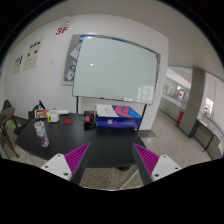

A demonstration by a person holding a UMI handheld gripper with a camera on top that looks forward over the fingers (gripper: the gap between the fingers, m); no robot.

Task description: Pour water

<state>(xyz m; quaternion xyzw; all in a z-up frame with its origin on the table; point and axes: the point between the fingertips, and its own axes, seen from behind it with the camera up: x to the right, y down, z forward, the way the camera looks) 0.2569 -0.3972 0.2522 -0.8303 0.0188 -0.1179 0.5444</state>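
Gripper (110, 160) held high, fingers apart, nothing btwn pads. Dark table (70, 140) beyond fingers. Clear bottle (41, 132) upright on table, approx 10 o'clock from left finger, well apart. Whiteboard (115, 68) at 12 o'clock.

Even, bright indoor light, mild glare off the whiteboard (115, 68), strong fisheye bending toward the edges.

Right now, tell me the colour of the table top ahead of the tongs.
Dark, near black table top, seen in the gripper view.
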